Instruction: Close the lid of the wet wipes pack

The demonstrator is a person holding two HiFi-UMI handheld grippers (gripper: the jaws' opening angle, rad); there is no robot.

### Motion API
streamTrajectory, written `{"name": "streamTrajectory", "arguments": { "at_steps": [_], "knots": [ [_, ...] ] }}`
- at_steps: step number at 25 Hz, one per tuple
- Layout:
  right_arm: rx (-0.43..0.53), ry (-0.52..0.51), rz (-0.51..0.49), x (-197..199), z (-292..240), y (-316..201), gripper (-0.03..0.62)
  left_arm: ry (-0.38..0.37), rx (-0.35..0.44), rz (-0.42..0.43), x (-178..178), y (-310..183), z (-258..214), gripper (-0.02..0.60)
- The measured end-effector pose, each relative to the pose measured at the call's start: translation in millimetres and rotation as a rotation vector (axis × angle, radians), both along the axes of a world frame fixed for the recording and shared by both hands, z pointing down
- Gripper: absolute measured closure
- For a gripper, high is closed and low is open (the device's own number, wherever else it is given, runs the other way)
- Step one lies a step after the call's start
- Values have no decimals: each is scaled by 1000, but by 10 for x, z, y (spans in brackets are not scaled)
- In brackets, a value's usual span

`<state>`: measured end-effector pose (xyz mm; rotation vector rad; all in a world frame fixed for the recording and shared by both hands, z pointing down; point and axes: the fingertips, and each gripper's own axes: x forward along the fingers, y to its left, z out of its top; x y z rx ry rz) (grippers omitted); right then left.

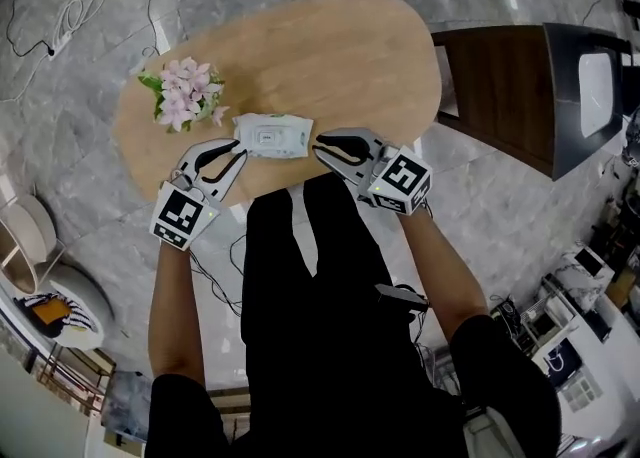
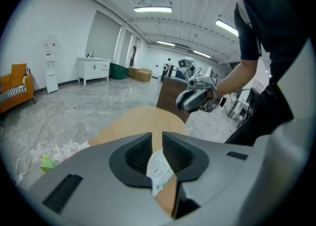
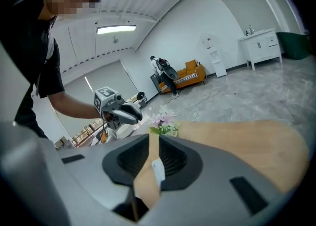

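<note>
The white wet wipes pack [image 1: 272, 136] lies flat near the front edge of the oval wooden table [image 1: 330, 56]; its lid looks level with the top. My left gripper [image 1: 243, 152] points at the pack's left end, its tips together and holding nothing. My right gripper [image 1: 316, 144] points at the pack's right end, also shut and empty. In the left gripper view the pack [image 2: 159, 170] shows through the thin slit between the jaws of the left gripper [image 2: 157, 138]. The right gripper view shows the pack [image 3: 158, 170] edge-on in the slit of the right gripper [image 3: 154, 141].
A bunch of pink flowers [image 1: 185, 93] stands on the table left of the pack. A dark wooden cabinet [image 1: 510, 96] is to the table's right. Cables trail over the marble floor [image 1: 80, 6]. The person's legs in black are against the table's front edge.
</note>
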<state>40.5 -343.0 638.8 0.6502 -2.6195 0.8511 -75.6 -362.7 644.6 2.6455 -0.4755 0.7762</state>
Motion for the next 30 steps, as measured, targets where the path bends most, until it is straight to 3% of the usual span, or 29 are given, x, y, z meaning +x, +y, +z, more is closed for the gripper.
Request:
{"name": "streamTrajectory", "arguments": {
  "at_steps": [7,16,22,30],
  "knots": [
    [54,44,-30,-94,646,-97,539,-64,-39,44,8,32,628,505],
    [56,101,-179,-402,1205,-49,518,-152,-42,138,75,55,1273,506],
    [43,171,-224,-400,1504,55,516,-182,-37,189,160,88,1454,505],
    [27,173,-209,-441,1708,20,516,-196,-33,237,256,46,1594,506]
  ]
}}
